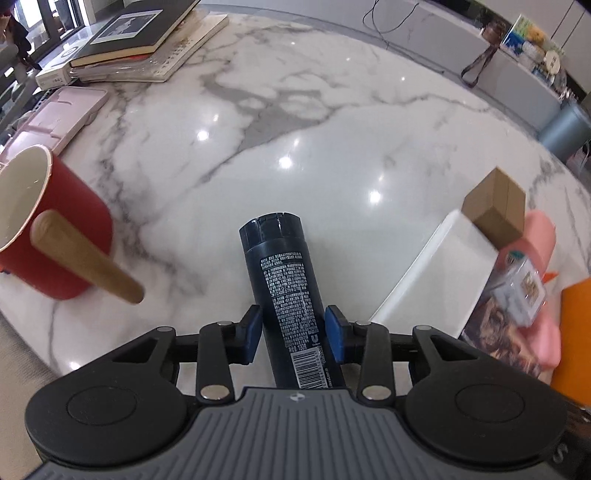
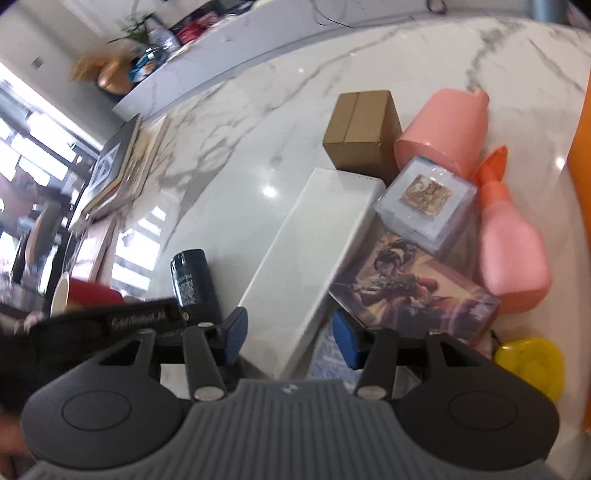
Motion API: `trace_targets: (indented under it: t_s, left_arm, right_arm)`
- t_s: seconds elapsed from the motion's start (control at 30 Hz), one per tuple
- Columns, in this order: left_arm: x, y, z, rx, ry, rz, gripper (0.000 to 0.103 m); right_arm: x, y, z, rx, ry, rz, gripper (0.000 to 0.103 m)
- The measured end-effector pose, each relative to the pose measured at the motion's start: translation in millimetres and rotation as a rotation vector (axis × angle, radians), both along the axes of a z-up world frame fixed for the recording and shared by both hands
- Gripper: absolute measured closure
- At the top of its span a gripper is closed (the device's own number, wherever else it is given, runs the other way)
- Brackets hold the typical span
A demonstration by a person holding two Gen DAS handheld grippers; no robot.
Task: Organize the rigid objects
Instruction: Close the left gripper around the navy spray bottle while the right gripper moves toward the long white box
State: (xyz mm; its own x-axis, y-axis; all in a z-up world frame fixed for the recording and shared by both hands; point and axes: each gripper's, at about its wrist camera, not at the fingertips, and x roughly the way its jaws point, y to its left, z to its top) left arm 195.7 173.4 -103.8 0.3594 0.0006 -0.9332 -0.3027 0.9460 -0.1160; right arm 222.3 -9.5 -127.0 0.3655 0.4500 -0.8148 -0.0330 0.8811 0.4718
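This looks like a home, likely a living or dining area. A large white marble table carries household clutter: stacked books, a red mug, a pink bottle and small boxes. Behind it runs a long white sideboard holding a plant, a golden vase and packets. Big dark-framed windows let in daylight at one side, and a grey bin stands on the floor.

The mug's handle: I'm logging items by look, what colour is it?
Light wood tan, on the red mug; handle shows best in the left wrist view.
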Motion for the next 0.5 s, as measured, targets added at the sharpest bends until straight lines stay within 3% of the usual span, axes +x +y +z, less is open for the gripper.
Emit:
trace_targets:
  t_s: [0.2,0.37,0.5]
  left_arm:
    - [5.0,4.2,-3.3,-0.034,-0.043,0.012,0.061]
    - [11.1,3.7,-4.0,-0.008,-0.075,0.010,0.056]
    - [12.7,15.5,-16.7,-0.070,-0.052,0.067,0.051]
  right_arm:
    - [20.4,10.4,-4.9,-0.029,0.020,-0.080,0.046]
    - [35.4,20.7,-7.8,-0.078,0.000,-0.111,0.045]
    - [43.6,31.9,-10.1,-0.104,-0.022,-0.079,0.026]
